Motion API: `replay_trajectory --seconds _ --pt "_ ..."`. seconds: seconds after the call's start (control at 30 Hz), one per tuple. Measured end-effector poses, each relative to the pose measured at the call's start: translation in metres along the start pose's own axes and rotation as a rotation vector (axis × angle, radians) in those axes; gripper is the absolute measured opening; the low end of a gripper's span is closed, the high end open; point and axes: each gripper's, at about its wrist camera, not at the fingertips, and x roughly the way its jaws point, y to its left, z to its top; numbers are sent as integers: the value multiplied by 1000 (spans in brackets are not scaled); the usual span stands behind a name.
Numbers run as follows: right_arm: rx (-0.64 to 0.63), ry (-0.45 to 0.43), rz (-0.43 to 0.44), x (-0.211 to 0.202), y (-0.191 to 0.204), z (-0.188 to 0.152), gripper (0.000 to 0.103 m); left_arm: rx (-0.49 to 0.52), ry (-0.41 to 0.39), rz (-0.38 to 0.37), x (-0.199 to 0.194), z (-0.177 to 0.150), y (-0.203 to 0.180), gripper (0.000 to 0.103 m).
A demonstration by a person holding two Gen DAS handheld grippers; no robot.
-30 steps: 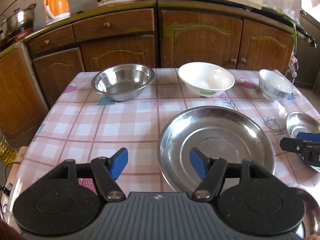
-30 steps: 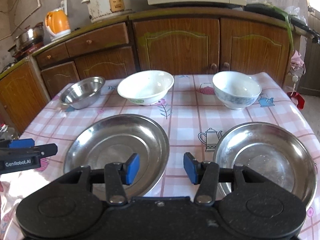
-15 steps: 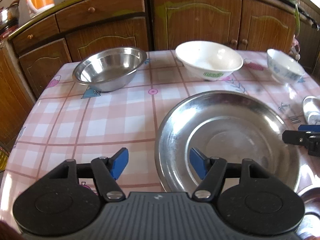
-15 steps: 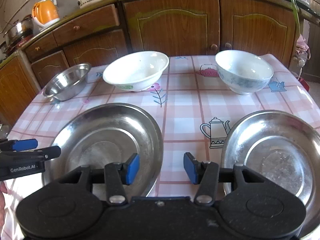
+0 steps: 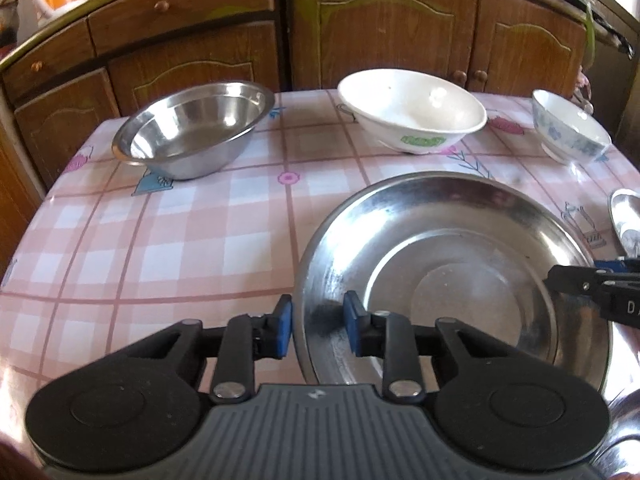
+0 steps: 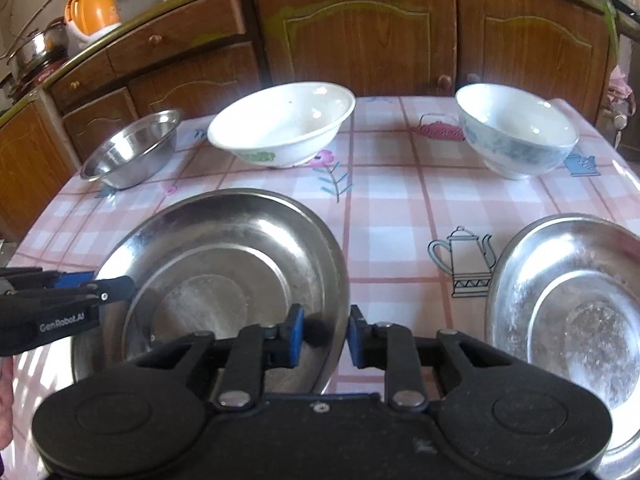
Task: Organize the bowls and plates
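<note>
A large steel plate [image 5: 460, 280] [image 6: 224, 264] lies on the checked tablecloth. My left gripper [image 5: 318, 330] straddles its left rim. Its jaws are closing, one blue pad outside the rim and one on the inner wall, both touching. My right gripper [image 6: 324, 334] straddles the plate's right rim the same way, jaws closing with the pads against the metal. Each gripper shows at the edge of the other's view. At the back stand a steel bowl [image 5: 192, 128], a wide white bowl [image 5: 412, 116] and a blue-patterned bowl [image 6: 516, 128].
A second steel plate [image 6: 572, 304] lies to the right of the held one. Brown cabinets [image 6: 360, 40] run close behind the table [image 5: 160, 240]. An orange kettle [image 6: 92, 8] and a pot sit on the counter at the left.
Both grippers have come forward and down to the large steel plate. Their jaws, wide apart before, have narrowed onto its opposite rims.
</note>
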Motion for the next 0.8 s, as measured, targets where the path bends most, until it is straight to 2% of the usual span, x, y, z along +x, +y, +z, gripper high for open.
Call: replay_trajectory --seconds 0.3,0.8 --pt "-4 -54 -6 -19 6 14 26 -8 -44 7 -22 12 0 26" --pt "-50 -163 -5 -90 15 42 26 -4 -147 21 -86 34 -9 26"
